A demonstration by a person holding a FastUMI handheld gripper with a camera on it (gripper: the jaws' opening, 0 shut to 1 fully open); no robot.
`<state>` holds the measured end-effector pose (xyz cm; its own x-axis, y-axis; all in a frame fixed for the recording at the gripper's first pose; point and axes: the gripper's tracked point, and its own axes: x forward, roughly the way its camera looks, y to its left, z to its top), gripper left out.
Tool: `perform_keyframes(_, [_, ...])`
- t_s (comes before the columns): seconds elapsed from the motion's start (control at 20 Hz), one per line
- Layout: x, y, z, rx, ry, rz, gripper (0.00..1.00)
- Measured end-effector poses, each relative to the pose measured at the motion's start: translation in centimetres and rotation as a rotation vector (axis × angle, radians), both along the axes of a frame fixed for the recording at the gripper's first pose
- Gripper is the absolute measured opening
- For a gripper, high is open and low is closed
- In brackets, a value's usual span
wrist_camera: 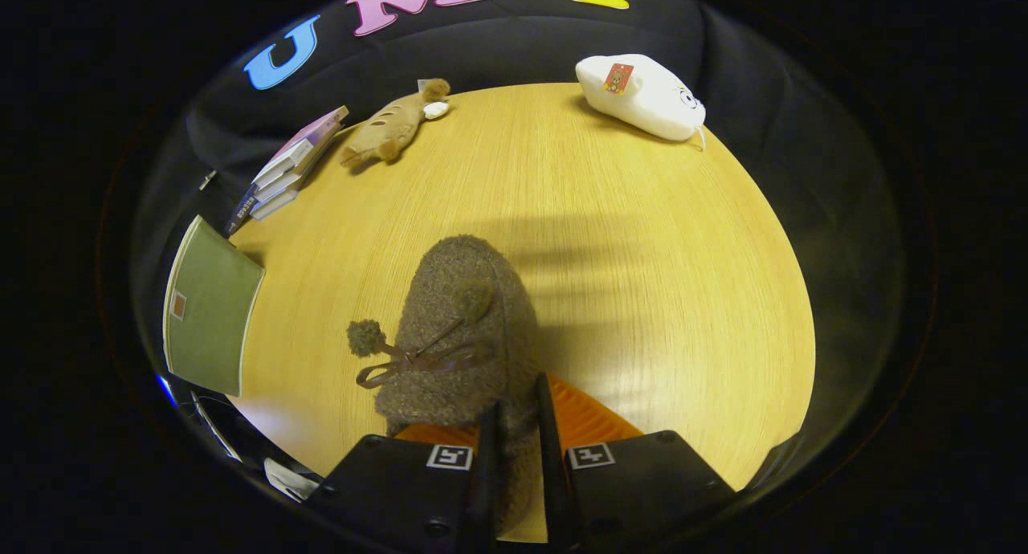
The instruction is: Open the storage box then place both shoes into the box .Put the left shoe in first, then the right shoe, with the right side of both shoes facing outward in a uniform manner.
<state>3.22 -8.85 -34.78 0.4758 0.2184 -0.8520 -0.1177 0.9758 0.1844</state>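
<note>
Your gripper (514, 446) is clamped on the heel rim of the fuzzy brown shoe (458, 329), toe pointing far across the wooden table (658, 281); keep the pinch firm and level so the shoe does not sag while carrying it to the box.

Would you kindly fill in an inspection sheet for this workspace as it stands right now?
Surface: wooden table, bare in the middle.
Job's things: one fuzzy brown shoe with a pompom bow, held between the fingers, toe pointing away.
Clutter: book stack, green book, brown plush and white plush, all along the table's far and side edges.
Grippers: gripper shut on the shoe's rear wall, both fingers pressing on it.
Cables: nothing seen for certain.
Surroundings: black cloth wall behind the table.
</note>
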Motion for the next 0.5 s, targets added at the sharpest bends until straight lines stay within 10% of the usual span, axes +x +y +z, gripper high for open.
perform_keyframes(0.1, [0.2, 0.0, 0.1, -0.015, -0.004, -0.036, 0.11])
perform_keyframes(0.5, [-2.9, 4.6, 7.0, 0.059, -0.019, -0.22, 0.07])
